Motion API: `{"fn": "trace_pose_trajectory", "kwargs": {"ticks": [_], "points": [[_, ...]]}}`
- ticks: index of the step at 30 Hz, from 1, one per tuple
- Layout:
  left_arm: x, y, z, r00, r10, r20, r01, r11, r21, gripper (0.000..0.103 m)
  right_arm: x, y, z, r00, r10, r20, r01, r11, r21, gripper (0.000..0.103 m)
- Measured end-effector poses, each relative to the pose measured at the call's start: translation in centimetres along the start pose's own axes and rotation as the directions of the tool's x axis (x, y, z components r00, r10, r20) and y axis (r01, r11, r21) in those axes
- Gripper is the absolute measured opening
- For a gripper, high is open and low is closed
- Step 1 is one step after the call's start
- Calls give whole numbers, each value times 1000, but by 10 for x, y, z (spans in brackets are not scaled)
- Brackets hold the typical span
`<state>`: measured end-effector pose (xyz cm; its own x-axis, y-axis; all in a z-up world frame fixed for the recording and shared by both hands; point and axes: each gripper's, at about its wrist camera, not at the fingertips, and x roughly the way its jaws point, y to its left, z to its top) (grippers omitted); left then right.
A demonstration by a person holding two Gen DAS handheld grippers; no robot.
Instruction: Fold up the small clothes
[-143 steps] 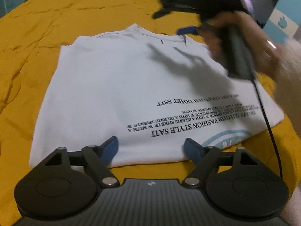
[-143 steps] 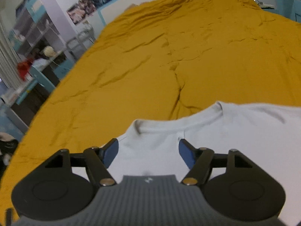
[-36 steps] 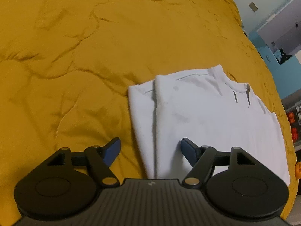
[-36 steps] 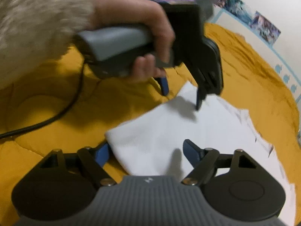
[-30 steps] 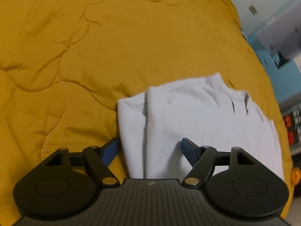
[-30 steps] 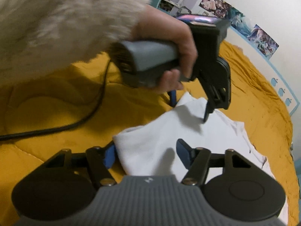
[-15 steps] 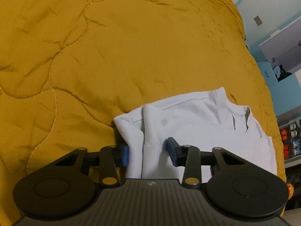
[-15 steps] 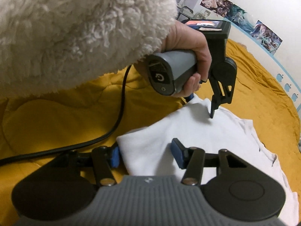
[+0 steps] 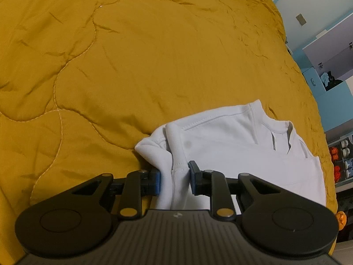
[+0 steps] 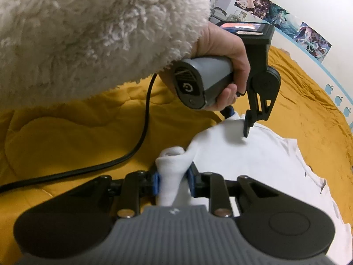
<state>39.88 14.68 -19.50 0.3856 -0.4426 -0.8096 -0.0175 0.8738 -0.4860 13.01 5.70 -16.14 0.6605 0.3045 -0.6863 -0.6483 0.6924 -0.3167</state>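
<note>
A white T-shirt (image 9: 238, 150) lies partly folded on the mustard quilt, collar toward the far right. My left gripper (image 9: 174, 178) is shut on the shirt's bunched near edge. In the right wrist view the same shirt (image 10: 253, 165) spreads to the right, and my right gripper (image 10: 173, 184) is shut on another bunched corner of it. The left gripper (image 10: 239, 122) also shows there, held in a hand, pinching the shirt's edge further along.
The mustard quilt (image 9: 132, 55) covers the bed all around. A black cable (image 10: 123, 161) runs across the quilt at the left. A fuzzy cream sleeve (image 10: 88, 33) fills the upper left of the right wrist view. Shelves (image 9: 339, 159) stand past the bed's right edge.
Both grippers have closed from open onto the shirt's edge, bunching the cloth between their fingers. The left hand has shifted slightly further along the edge.
</note>
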Motion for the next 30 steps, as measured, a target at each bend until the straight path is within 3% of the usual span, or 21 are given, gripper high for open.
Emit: {"fn": "trace_pose_trajectory", "kwargs": {"ticks": [12, 20, 23, 27, 30], "points": [[-9, -13, -1, 999, 33, 28, -33, 999, 18, 19, -2, -19, -3, 999, 35, 9, -36, 995, 97, 11], [-30, -25, 3, 997, -26, 68, 26, 1000, -4, 17, -13, -42, -8, 997, 52, 58, -63, 975, 215, 6], [-38, -38, 5, 995, -54, 84, 55, 998, -6, 17, -23, -56, -9, 995, 41, 93, -65, 961, 270, 4], [-44, -74, 5, 991, -77, 107, 76, 997, 15, 16, -41, -91, -17, 990, 26, 140, -81, 913, 401, 2], [-42, -113, 5, 986, -112, 121, 107, 993, 44, 16, -63, -123, -31, 984, -36, 173, -50, 882, 469, 2]]}}
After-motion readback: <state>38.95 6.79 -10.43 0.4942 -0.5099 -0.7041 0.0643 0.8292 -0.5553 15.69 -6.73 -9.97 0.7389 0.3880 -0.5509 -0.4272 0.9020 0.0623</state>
